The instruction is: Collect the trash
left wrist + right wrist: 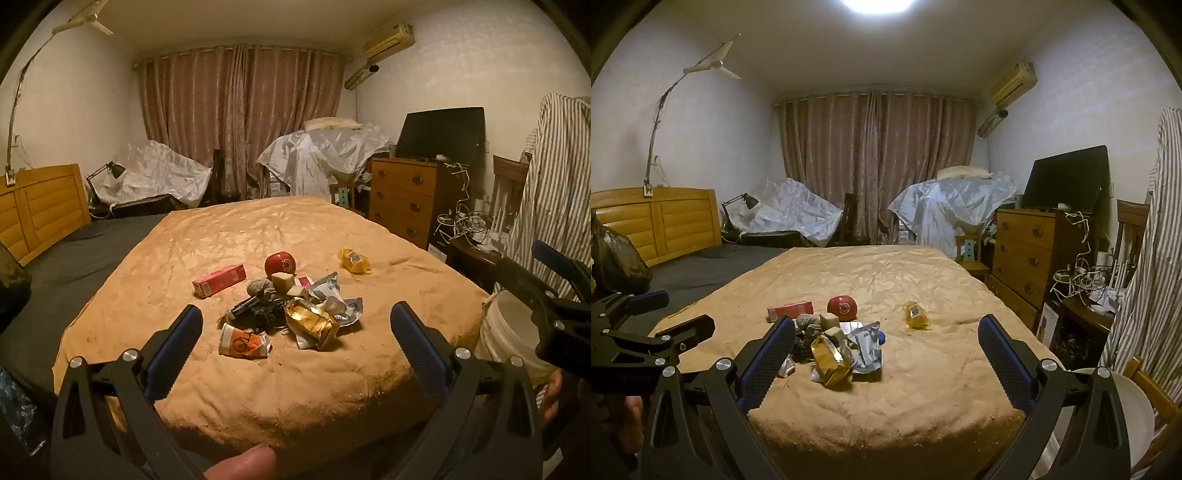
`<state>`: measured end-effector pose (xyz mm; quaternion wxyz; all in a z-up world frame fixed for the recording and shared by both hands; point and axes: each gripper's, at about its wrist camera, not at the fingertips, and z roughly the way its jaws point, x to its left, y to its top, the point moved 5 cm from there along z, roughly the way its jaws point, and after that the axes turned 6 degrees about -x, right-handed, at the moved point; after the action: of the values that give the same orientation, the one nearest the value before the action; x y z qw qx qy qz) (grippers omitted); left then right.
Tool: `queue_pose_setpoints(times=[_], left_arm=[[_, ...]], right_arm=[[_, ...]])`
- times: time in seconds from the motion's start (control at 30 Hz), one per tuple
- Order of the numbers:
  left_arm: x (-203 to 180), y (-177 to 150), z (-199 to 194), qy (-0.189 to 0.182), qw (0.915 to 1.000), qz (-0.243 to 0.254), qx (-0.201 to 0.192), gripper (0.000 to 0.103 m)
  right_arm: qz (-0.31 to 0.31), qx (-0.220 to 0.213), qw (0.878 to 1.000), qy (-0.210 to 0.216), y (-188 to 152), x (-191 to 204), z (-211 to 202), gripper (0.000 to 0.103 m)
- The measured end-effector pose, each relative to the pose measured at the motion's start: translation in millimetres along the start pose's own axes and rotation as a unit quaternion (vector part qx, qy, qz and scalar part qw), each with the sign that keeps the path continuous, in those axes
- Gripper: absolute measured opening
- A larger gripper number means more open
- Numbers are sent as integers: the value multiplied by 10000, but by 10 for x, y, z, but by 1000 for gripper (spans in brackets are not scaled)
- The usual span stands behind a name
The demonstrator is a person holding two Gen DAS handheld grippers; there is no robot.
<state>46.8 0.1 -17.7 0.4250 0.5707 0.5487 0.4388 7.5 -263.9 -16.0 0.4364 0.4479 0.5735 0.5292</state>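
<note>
I see the bed (258,240) under its tan blanket, a white bucket (506,332) at its right corner. The trash pile (291,306) sits mid-blanket. My left gripper (295,328) and right gripper (886,343) hover short of it, both spread wide and empty.

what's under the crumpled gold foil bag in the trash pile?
The crumpled gold foil bag rests on a white and grey wrapper, partly showing beside it, and the tan blanket. Dark trash abuts its left. Anything directly beneath is covered.

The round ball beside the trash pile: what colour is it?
Red ball, with a white mark; clearest in left wrist view.
</note>
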Motion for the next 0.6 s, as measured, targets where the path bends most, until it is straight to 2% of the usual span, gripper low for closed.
queue_pose_setpoints(times=[0.37, 0.6], left_arm=[[-29, 27, -20, 32, 10000, 16, -78, 98], [-33, 22, 8, -46, 10000, -39, 11, 98]], right_arm=[[69, 26, 10000, 7, -3, -7, 2, 99], [78, 22, 10000, 16, 1, -7, 1, 99]])
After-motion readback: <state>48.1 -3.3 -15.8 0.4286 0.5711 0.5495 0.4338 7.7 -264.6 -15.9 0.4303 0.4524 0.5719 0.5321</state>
